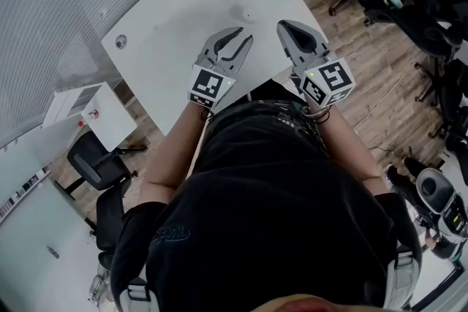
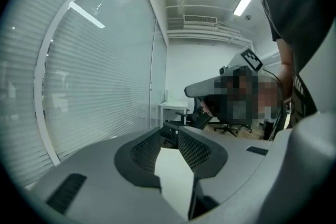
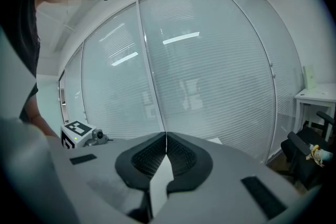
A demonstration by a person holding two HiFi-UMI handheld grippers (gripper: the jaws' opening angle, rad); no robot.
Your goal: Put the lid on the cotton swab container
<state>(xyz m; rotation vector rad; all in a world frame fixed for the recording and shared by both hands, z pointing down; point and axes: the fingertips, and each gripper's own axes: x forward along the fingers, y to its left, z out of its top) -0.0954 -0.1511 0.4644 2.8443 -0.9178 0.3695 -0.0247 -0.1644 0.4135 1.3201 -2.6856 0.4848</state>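
Task not yet begun, I judge. Left hand-held gripper (image 1: 245, 35) jaws slightly apart, empty; right hand-held gripper (image 1: 282, 25) closed, empty. Small pale object, likely the cotton swab container (image 1: 249, 13), on counter (image 1: 183, 4) at 12 o'clock beyond both; lid not discernible

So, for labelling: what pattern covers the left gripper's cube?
Black and white square markers; cube clearest in head view.

office, swivel chairs (image 1: 97, 163), white desk (image 1: 186, 4), blinded glass walls (image 3: 210, 71)
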